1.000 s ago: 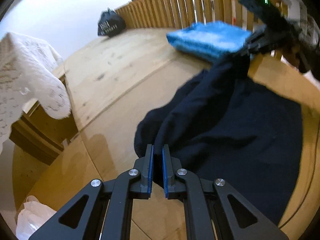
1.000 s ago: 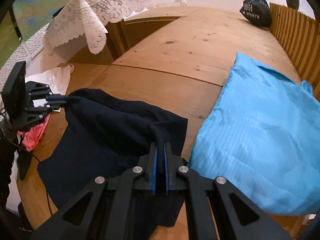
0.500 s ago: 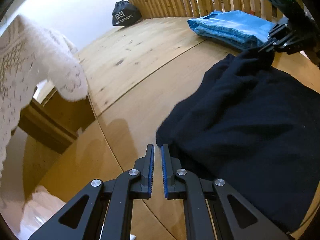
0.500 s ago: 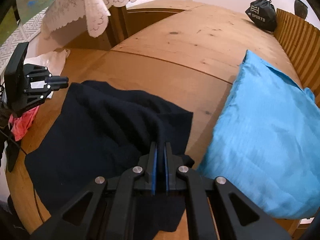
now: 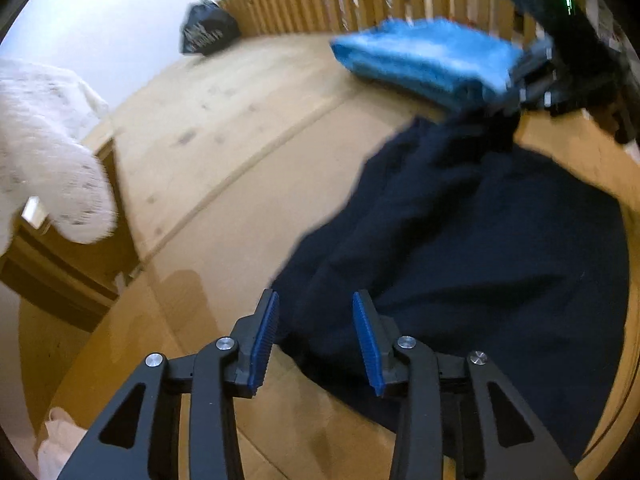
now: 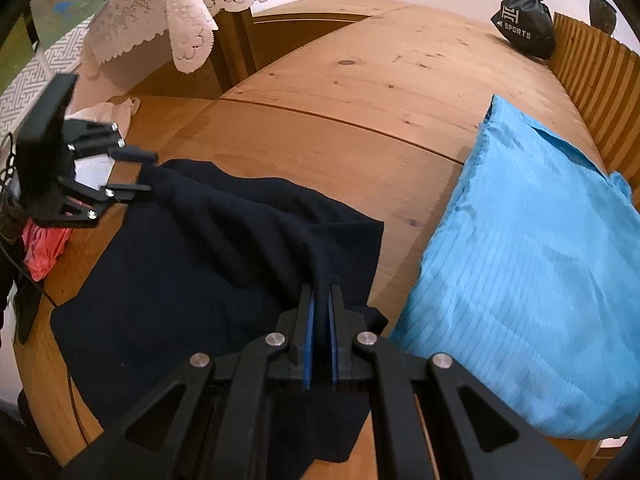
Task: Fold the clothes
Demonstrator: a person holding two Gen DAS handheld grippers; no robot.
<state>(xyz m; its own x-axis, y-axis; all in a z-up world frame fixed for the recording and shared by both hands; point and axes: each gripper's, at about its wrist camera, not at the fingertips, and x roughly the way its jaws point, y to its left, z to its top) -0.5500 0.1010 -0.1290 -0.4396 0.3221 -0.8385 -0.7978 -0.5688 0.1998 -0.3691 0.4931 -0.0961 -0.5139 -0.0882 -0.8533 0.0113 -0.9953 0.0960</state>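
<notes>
A dark navy garment [image 5: 480, 264] lies rumpled on the round wooden table [image 5: 224, 152]. My left gripper [image 5: 316, 336] is open, its blue pads [image 5: 264, 336] spread on either side of the garment's near corner. In the right wrist view the left gripper [image 6: 140, 172] stands open at the garment's far left corner. My right gripper [image 6: 320, 300] is shut on a raised fold of the navy garment [image 6: 192, 264]. From the left wrist view, the right gripper [image 5: 520, 96] shows blurred at the cloth's far end.
A folded bright blue garment [image 6: 532, 272] lies right of the navy one, beside a slatted wooden rail [image 6: 588, 64]. A black sports bag [image 6: 524, 28] sits at the table's far end. A lace tablecloth [image 6: 180, 12], pink cloth [image 6: 42, 248] and white bag [image 5: 60, 448] lie off the left edge.
My left gripper let go of the navy garment, drew back shut, and has now opened around its corner. The right gripper stayed shut on its fold.
</notes>
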